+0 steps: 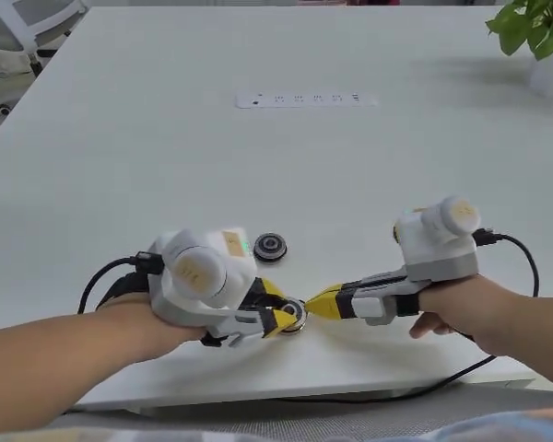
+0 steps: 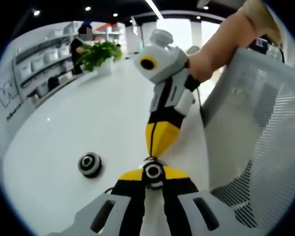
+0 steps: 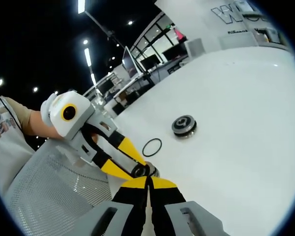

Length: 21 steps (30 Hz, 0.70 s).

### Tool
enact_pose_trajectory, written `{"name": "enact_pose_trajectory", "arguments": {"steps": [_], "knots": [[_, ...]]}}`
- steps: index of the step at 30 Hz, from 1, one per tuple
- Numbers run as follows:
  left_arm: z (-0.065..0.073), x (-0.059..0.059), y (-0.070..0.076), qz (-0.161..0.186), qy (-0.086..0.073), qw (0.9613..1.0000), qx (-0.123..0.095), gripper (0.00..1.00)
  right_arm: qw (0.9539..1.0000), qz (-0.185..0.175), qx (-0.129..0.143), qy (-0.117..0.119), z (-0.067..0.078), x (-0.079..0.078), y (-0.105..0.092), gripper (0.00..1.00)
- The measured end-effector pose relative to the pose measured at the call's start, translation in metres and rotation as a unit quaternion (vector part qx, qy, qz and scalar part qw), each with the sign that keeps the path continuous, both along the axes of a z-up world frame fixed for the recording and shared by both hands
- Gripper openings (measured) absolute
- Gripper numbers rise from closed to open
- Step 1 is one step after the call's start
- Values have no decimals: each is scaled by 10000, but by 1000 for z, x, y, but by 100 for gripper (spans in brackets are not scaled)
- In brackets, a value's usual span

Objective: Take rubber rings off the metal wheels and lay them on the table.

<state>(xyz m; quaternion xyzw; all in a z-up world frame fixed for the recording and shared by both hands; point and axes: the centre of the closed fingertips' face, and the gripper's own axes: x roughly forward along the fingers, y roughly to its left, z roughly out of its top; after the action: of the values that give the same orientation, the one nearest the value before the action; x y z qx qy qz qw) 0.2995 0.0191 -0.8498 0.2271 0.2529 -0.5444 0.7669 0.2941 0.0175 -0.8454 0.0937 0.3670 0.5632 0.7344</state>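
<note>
**Bench stock as I read it from the remote station**

1. Left gripper point(image 1: 278, 319): at 6 o'clock in the head view. Its fingers are clamped on a metal wheel point(image 2: 153, 172) from both sides, over the near edge of the table point(image 1: 369, 175).
2. Right gripper point(image 1: 314, 305): comes at that wheel from its 3 o'clock. The fingers are together and the tips touch the wheel's rim. I cannot tell whether a lip of rubber is caught between them.
3. Loose ring point(image 3: 152, 147): a thin black hoop lying flat on the table. In the right gripper view it is at 1 o'clock of the held wheel, near it but apart.
4. Second wheel point(image 1: 270, 246): standing alone on the table, at 11 o'clock of the held wheel in the head view. It has dark bands around a pale hub, which I take for rubber not yet removed.
5. Power strip point(image 1: 306, 98): far across the table at 12 o'clock.
6. Potted plant point(image 1: 537, 32): at 2 o'clock.

**Status (my judgement):** early to midway. One ring is off and laid down. The held wheel shows a dark band and looks to be mid-strip. The second wheel is untouched, so most of the work is left.
</note>
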Motion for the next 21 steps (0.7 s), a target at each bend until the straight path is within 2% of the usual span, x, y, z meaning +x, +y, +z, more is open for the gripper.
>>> {"name": "enact_pose_trajectory", "arguments": {"steps": [21], "knots": [[0,1,0,45,-51,9999,86,12,9999,102,95,11,3,0,0,0]]}}
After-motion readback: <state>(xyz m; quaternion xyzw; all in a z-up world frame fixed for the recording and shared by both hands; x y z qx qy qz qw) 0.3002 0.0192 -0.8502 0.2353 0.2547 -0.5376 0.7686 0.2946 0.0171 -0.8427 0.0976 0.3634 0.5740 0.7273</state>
